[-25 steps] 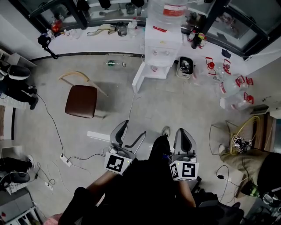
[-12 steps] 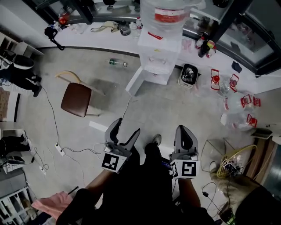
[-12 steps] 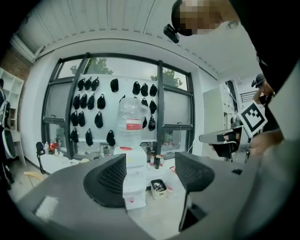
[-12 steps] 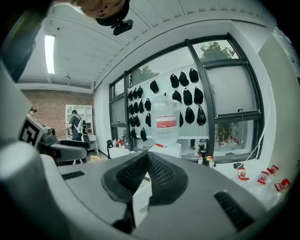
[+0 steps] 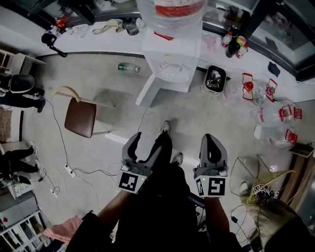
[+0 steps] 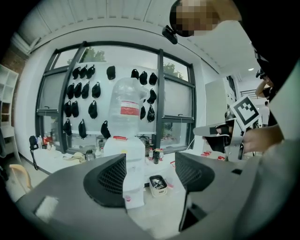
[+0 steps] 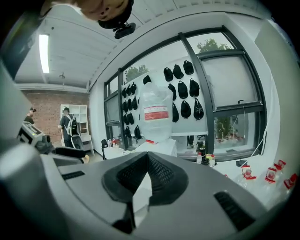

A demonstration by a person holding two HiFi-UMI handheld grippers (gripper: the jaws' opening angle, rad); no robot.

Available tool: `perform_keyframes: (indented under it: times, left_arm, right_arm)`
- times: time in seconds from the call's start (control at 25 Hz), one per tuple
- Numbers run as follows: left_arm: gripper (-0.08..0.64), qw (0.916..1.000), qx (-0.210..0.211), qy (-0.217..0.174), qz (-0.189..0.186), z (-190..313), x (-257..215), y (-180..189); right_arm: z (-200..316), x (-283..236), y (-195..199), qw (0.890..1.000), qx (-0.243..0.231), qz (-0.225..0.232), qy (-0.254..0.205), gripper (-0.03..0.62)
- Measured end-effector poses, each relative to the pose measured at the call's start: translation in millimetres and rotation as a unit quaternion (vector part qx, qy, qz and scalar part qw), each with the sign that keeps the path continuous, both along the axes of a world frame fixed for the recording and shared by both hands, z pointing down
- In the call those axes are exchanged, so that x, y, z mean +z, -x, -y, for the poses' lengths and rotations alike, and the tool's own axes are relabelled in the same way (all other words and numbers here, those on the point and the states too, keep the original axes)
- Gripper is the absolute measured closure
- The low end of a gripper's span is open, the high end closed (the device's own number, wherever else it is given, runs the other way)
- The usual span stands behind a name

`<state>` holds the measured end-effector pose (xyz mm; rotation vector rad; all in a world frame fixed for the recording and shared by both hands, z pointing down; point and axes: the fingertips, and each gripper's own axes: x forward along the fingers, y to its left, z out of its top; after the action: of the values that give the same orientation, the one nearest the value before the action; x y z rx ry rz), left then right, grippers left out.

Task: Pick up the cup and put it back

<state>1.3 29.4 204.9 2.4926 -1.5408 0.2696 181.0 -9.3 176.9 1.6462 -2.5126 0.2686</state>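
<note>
Left claw [image 5: 145, 145] wide, nothing between jaws; white water dispenser [image 6: 134, 153] shows through gap. Right claw [image 5: 212, 147] closed, pad tips touching, empty. Both held low before person's body, above floor [image 5: 108, 78], aimed toward dispenser. Big bottle [image 5: 172, 7] atop dispenser, which stands against long white surface [image 5: 98, 38] under windows. Brown chair [image 5: 81, 115] off left; small bin [image 5: 215, 79] just right of dispenser. Cup: not made out in any view.
</note>
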Motion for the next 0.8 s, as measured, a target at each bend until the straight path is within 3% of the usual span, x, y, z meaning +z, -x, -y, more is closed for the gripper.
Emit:
perform_keyframes:
  times: [0.24, 0.48, 0.8]
  left_arm:
    - [0.255, 0.9999, 0.011, -0.007, 0.003, 72.6, 75.2, -8.3]
    - [0.255, 0.9999, -0.01, -0.007, -0.012, 139.7, 166.9, 1.0]
    - [0.255, 0.9998, -0.019, -0.01, 0.005, 205.9, 328.4, 20.0]
  right_arm:
    - [65.0, 79.9, -1.9, 1.0, -0.004, -0.008, 0.006, 0.598]
    - [125.9, 166.9, 10.6, 1.0, -0.01, -0.003, 0.006, 0.598]
    - [188.3, 299.8, 19.3, 1.0, 0.004, 0.013, 0.004, 0.598]
